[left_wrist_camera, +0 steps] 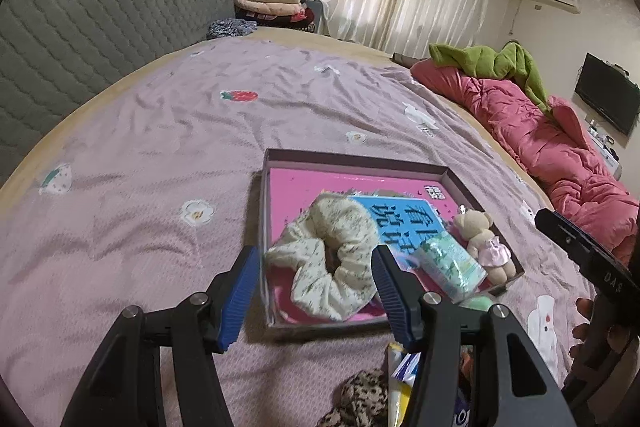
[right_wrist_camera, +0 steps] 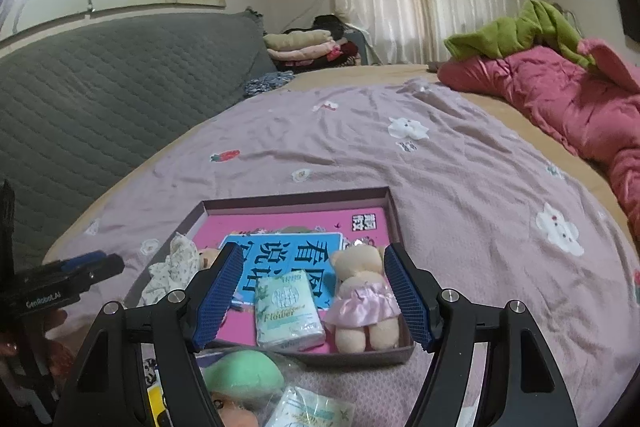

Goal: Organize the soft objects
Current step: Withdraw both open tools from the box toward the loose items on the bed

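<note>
- Left gripper (left_wrist_camera: 316, 297): jaws stood wide apart, nothing clamped. The floral scrunchie (left_wrist_camera: 332, 259) lay between and just ahead of the blue pads, inside the shallow box (left_wrist_camera: 352, 157), not pressed by either pad.
- Right gripper (right_wrist_camera: 314, 293): jaws also spread, empty. The tissue pack (right_wrist_camera: 289, 311) and the small bear in a pink skirt (right_wrist_camera: 362, 301) sat side by side between the jaws, both in the near end of the box.
- Not yet boxed: green plush in a plastic bag (right_wrist_camera: 244, 377) and a second tissue pack (right_wrist_camera: 310, 411), below and behind the right jaws; a leopard-print scrunchie (left_wrist_camera: 360, 401) below the left jaws.
- Risk: if the left jaws closed here, the left pad appeared to sit outside the box wall; it could pinch the wall or drag the box across the bedsheet (left_wrist_camera: 160, 131).
- Risk: the bear and the tissue pack were nearly touching; a closing right gripper would likely take both, or tip the bear.
- Risk: the bagged plush looked slippery; a light pinch on plastic alone might slide off.
- Risk: the two grippers worked close together over one box; collision seemed possible.
</note>
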`<control>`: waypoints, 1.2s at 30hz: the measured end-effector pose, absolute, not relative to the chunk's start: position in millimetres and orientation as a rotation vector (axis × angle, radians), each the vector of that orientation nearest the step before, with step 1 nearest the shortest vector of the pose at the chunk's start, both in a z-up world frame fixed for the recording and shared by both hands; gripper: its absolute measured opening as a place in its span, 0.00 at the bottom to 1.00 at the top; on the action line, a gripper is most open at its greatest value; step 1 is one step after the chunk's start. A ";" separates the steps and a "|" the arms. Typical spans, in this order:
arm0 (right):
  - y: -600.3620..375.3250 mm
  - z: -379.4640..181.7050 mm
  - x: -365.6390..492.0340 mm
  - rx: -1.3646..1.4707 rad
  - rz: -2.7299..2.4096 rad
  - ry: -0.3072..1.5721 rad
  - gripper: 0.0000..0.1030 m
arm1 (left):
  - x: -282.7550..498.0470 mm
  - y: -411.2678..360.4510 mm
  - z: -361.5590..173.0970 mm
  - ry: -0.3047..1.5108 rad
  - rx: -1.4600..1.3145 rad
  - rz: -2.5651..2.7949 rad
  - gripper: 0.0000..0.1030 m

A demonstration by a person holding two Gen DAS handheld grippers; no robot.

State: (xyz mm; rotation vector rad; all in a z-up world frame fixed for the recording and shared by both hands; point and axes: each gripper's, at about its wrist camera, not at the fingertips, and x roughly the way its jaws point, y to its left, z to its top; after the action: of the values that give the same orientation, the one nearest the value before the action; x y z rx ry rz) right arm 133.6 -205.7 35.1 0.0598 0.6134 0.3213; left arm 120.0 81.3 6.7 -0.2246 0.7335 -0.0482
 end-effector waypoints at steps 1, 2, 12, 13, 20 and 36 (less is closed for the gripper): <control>-206.3 34.8 131.8 0.061 0.315 0.614 0.72 | 118.0 82.3 6.5 0.735 -0.227 -0.048 0.56; -206.3 34.4 130.2 0.058 0.313 0.618 0.72 | 115.4 83.0 6.2 0.738 -0.227 -0.042 0.56; -201.0 28.0 109.1 0.013 0.309 0.641 0.72 | 90.3 81.7 6.9 0.753 -0.222 -0.031 0.56; -201.3 28.0 107.4 0.011 0.307 0.641 0.72 | 88.7 81.0 6.0 0.761 -0.226 -0.029 0.56; -199.0 25.4 93.6 -0.007 0.311 0.657 0.72 | 76.0 72.0 5.7 0.776 -0.203 -0.046 0.56; -189.5 21.1 64.5 -0.053 0.358 0.693 0.72 | 59.6 64.4 2.4 0.811 -0.174 -0.049 0.56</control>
State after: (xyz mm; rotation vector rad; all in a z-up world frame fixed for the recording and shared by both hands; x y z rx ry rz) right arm 64.5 -189.5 21.1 -0.0532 0.6929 0.3582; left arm 59.6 64.4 2.4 -0.1738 0.8115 -0.0486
